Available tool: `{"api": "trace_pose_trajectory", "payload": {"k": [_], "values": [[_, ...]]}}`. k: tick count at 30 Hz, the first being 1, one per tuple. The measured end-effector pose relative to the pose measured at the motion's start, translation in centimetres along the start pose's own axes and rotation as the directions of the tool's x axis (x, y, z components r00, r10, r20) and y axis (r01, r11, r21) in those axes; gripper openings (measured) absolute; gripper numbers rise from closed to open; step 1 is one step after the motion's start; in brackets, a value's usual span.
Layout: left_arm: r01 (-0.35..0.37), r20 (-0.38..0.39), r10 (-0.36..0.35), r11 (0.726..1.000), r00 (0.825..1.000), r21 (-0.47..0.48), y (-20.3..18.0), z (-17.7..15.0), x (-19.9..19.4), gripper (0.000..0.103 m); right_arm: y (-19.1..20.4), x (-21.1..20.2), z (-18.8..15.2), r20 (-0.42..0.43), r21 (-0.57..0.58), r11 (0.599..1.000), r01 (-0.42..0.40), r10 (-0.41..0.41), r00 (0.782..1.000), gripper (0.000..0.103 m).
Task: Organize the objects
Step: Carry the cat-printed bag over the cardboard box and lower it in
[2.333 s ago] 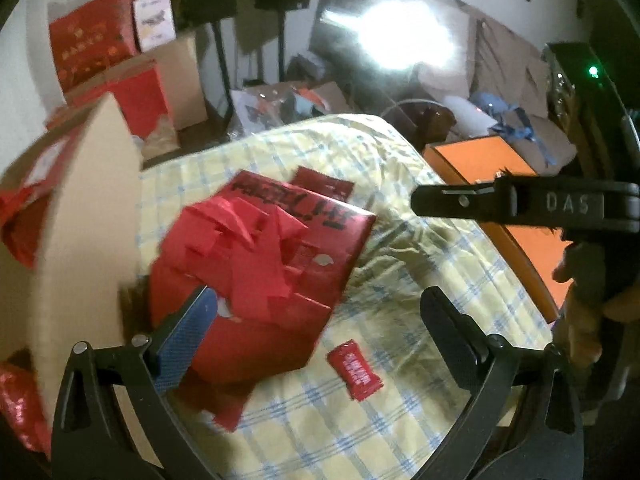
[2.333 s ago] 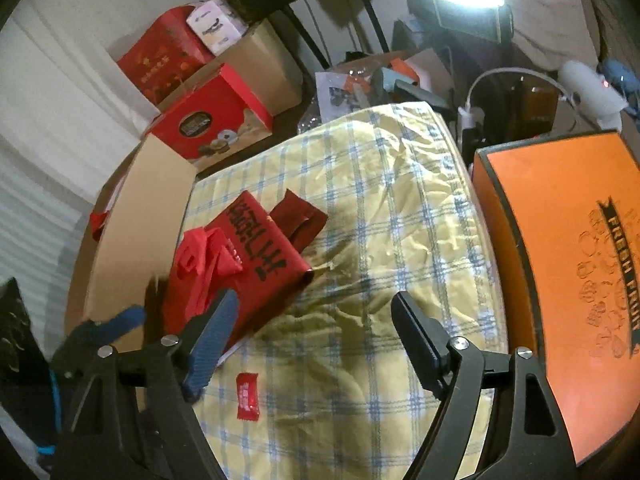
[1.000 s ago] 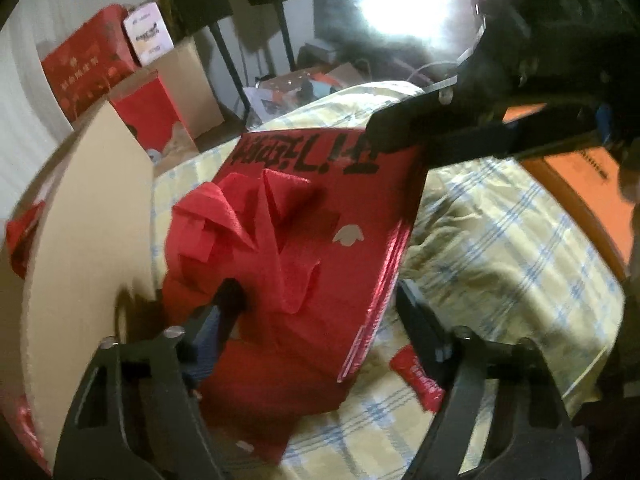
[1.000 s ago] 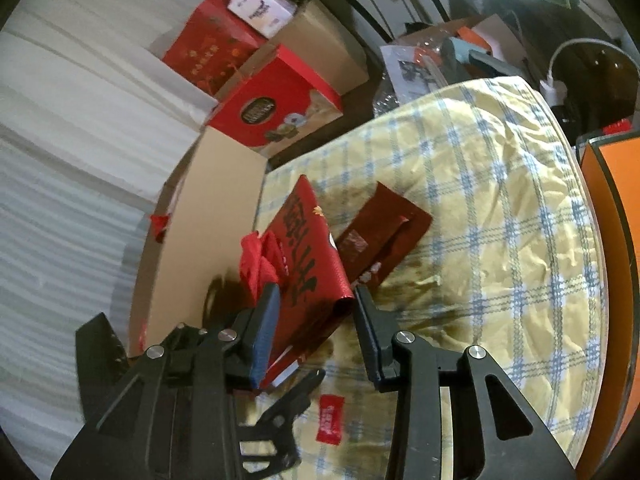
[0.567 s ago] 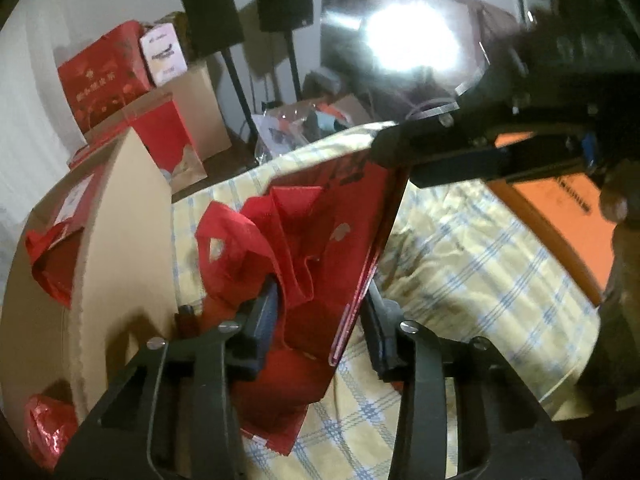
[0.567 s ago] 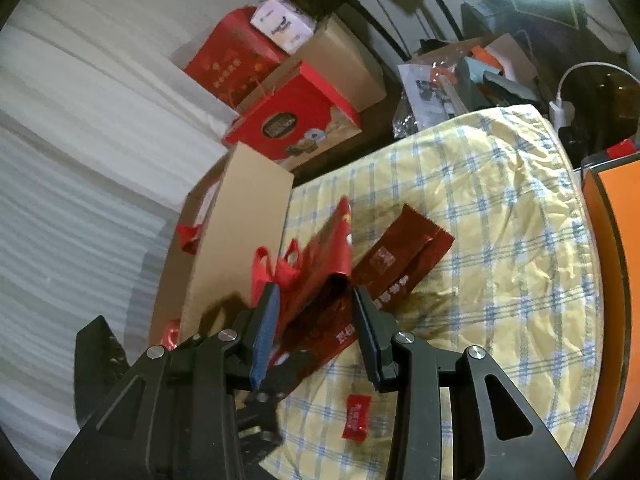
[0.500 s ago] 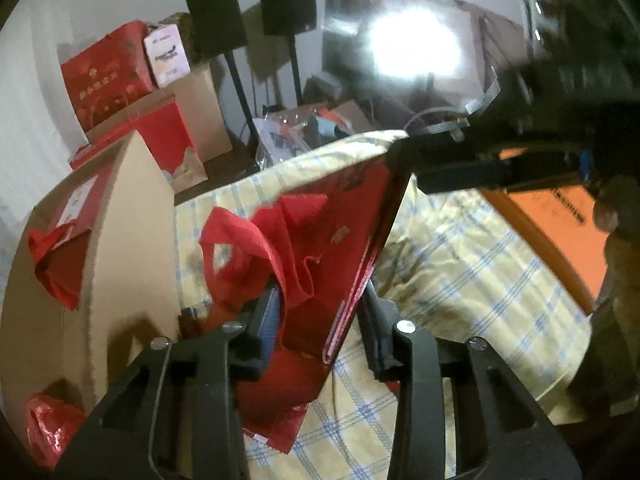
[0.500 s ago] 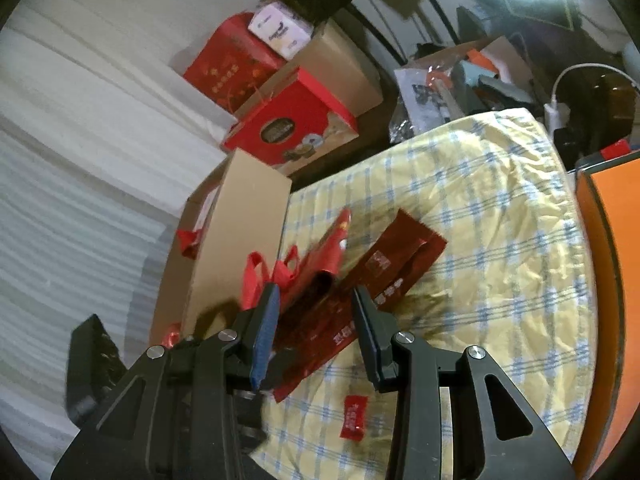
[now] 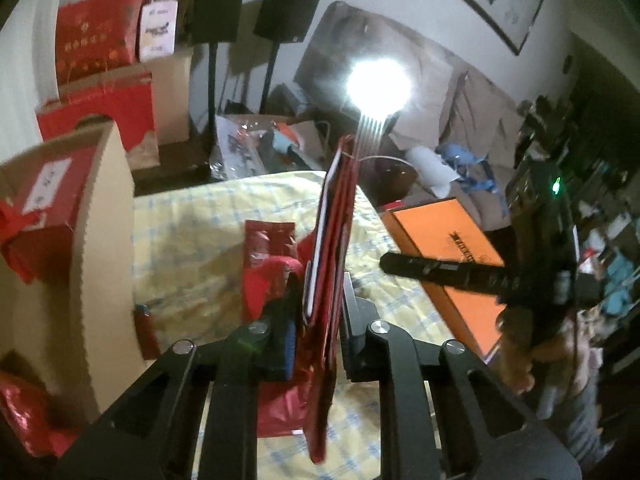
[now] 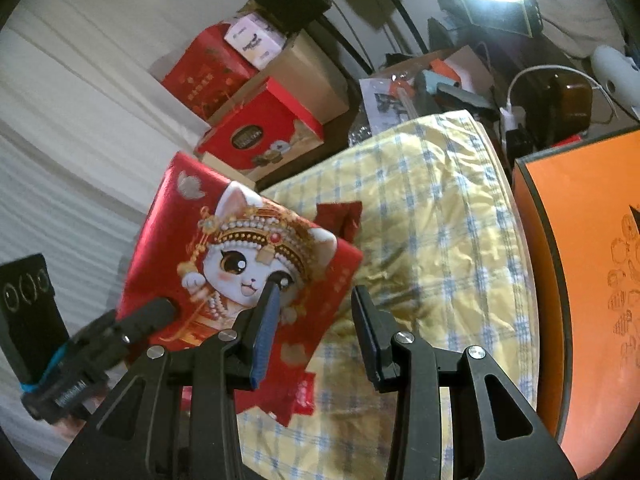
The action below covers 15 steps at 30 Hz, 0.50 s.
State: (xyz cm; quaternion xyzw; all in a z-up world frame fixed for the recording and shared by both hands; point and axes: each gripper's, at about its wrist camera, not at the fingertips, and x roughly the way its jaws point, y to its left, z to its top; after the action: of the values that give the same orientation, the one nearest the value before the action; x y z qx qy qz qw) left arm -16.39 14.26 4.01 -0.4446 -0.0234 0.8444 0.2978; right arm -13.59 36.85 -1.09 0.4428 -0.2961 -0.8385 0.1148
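- Lifted off the checked yellow cloth [image 10: 452,216] since a second ago, the red gift bag [image 10: 248,264] now hangs upright on edge above it, cat picture facing our right-hand camera.
- Our cardboard box [image 9: 100,264] stands at the left of the cloth, an orange box [image 9: 448,248] at the right.
- Our left gripper [image 9: 318,316] has just been closing; its jaws are clamped on the bag's lower edge.
- Our right gripper [image 10: 316,328] hangs beside the bag, jaws apart, nothing between them.
- One dark red pouch [image 9: 268,244] and one small red packet [image 10: 305,396] lie on the cloth.
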Motion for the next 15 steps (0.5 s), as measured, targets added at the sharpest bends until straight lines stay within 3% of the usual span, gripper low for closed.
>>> {"api": "trace_pose_trajectory", "payload": {"k": [10,15], "values": [[0.007,-0.078,-0.013,0.996,0.997,-0.085,1.9,-1.9,3.1,0.016,-1.8,1.9,-2.6,-0.058,0.030,1.000,0.007,-0.005,0.998,0.043],[0.085,-0.054,-0.100,0.968,0.993,-0.237,4.2,-2.5,3.3,0.011,-2.3,3.0,-4.0,-0.091,0.048,0.998,-0.037,0.041,0.995,0.053]]}}
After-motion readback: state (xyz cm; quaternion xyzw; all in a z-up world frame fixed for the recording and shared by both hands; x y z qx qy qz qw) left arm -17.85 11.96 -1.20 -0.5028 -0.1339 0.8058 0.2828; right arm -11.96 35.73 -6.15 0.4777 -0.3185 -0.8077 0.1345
